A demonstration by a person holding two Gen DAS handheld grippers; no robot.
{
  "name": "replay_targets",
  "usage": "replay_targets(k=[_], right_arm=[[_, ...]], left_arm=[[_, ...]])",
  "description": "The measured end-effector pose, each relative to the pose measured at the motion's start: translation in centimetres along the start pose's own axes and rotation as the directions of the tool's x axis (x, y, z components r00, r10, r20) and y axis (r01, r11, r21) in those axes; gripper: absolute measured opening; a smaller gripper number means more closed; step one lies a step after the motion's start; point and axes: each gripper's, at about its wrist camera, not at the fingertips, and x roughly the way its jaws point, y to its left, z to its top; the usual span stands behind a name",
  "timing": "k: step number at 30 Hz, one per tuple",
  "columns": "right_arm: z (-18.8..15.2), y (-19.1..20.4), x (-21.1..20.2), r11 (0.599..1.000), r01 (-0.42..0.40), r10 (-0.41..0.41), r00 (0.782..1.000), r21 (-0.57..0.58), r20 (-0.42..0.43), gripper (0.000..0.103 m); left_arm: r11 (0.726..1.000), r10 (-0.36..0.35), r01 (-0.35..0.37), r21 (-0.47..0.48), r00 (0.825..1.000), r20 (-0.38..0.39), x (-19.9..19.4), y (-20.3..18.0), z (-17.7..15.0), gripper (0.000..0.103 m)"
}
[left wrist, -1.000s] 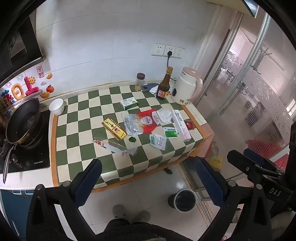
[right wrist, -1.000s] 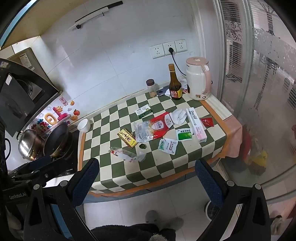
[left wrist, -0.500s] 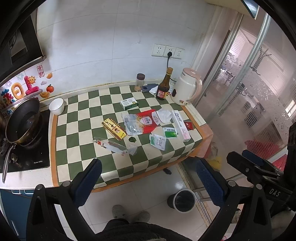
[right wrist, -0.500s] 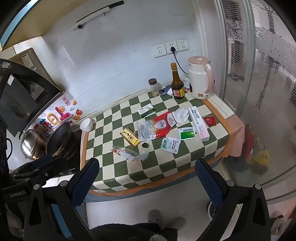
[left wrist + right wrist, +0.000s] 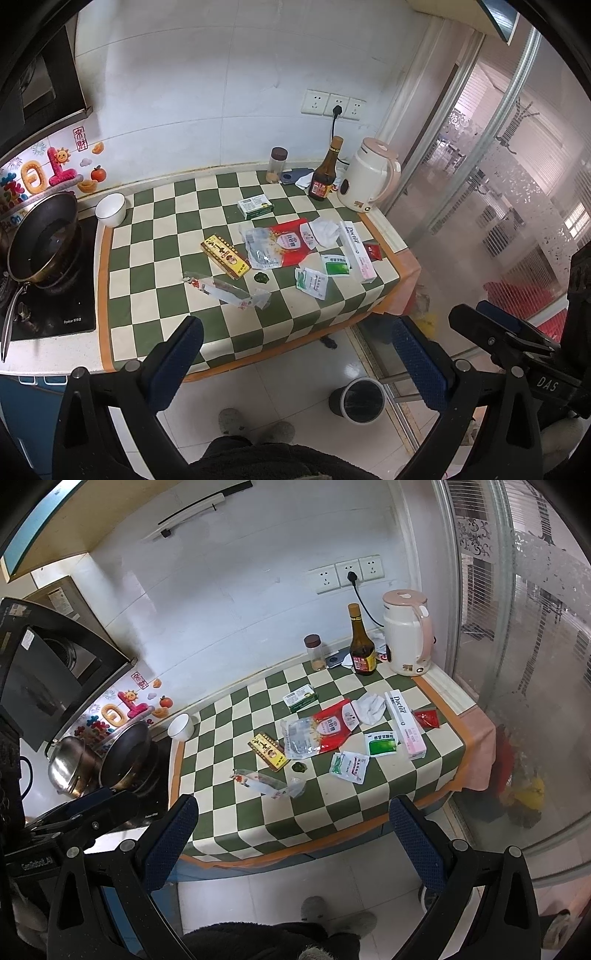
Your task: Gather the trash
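Progress: by my judgement nothing is collected yet; every piece of litter lies on the green-and-cream checkered desk (image 5: 155,295).
Left gripper (image 5: 295,360): blue-padded fingers wide apart, empty, held back from the desk's near edge.
Right gripper (image 5: 293,836): fingers likewise spread apart and empty, also short of the desk.
Trash on the desk: a long clear plastic wrapper with red print (image 5: 225,291) nearest the front; a flat yellow-and-red carton (image 5: 224,256); a crumpled clear bag (image 5: 259,247) overlapping a red foil pouch (image 5: 291,242); a crumpled white tissue (image 5: 325,230); two green-and-white sachets (image 5: 312,282) (image 5: 335,264); a long white-and-pink box (image 5: 357,251); a small red sachet (image 5: 372,252); a small green-and-white carton (image 5: 255,206); a tiny dark green scrap (image 5: 261,277).
Bin: a round dark bin (image 5: 356,399) stands on the floor below the desk's right corner (interior looks dark; contents cannot be told).
Left to do: all of it, probably starting with the front wrapper.
Likely to stay: the brown glass bottle (image 5: 325,173) and white-and-pink kettle (image 5: 369,181).
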Motion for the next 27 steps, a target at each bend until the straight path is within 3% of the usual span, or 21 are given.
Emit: replay_targets(k=[27], right_arm=[[-0.59,0.54,0.1,1.0,-0.022,0.022,1.0,-0.003,-0.006,0.103]], left_arm=[[1.0,-0.01,0.01,-0.005,1.0,0.009,-0.93,0.91,-0.24,0.103]])
